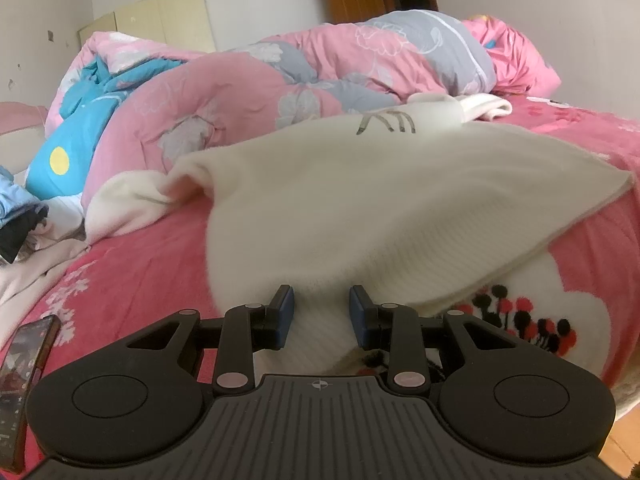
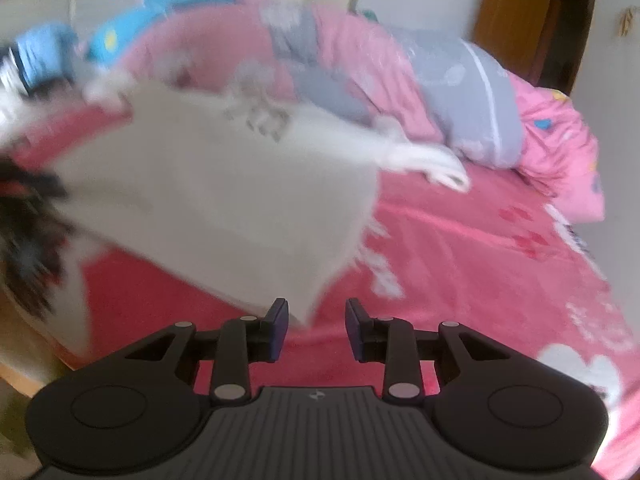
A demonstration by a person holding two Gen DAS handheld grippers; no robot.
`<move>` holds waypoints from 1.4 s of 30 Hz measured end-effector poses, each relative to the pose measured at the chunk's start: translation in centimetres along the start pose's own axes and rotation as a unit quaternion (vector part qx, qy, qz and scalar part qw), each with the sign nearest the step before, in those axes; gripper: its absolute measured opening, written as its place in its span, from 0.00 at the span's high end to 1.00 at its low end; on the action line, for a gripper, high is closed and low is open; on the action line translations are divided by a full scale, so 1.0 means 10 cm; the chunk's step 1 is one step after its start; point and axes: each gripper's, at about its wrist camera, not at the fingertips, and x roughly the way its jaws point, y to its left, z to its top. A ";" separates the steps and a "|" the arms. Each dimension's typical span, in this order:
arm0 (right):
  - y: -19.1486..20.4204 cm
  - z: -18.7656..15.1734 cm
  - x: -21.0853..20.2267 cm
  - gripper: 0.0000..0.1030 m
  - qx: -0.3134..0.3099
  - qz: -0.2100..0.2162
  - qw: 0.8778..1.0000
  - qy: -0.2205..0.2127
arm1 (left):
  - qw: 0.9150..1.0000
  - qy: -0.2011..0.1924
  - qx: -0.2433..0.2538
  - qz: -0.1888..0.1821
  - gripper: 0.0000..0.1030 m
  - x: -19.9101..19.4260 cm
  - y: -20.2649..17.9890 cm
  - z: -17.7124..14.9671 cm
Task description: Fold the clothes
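A cream knitted sweater (image 1: 360, 208) with a grey motif near its collar lies spread over the pink bed cover (image 1: 140, 272). Its near hem rises to my left gripper (image 1: 322, 312), and the ribbed fabric fills the gap between the blue pads, so that gripper is shut on it. In the blurred right wrist view the sweater (image 2: 224, 200) slopes across the left half, one sleeve trailing to the right. Its near corner hangs just beside the left fingertip of my right gripper (image 2: 316, 328). That gripper stands open over the bed cover (image 2: 460, 260) with nothing between its pads.
A crumpled pink and grey quilt (image 1: 240, 92) runs along the far side of the bed, with a blue cushion (image 1: 68, 148) at its left end. A phone (image 1: 24, 360) lies at the near left edge, and other clothes (image 1: 20, 216) are piled beyond it. A wooden door (image 2: 520, 20) stands behind.
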 end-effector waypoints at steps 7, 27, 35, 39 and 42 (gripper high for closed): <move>0.43 0.26 0.47 0.77 0.053 0.137 0.989 -0.015 | 1.000 0.000 -0.002 0.002 0.70 0.00 -0.02 0.00; 0.75 0.21 1.33 0.89 0.150 0.244 0.958 0.033 | 0.971 0.053 -0.227 -0.045 0.70 -0.30 0.57 -0.01; 0.78 0.19 1.31 0.89 0.145 0.238 0.960 0.028 | 0.905 0.098 -0.393 -0.129 0.70 -0.08 0.96 -0.16; 0.78 0.18 1.32 0.89 0.147 0.240 0.959 0.026 | 0.895 0.113 -0.412 -0.130 0.94 -0.03 0.95 -0.13; 0.78 0.19 1.32 0.89 0.147 0.240 0.959 0.026 | 0.891 0.112 -0.421 -0.125 0.95 -0.08 0.94 -0.09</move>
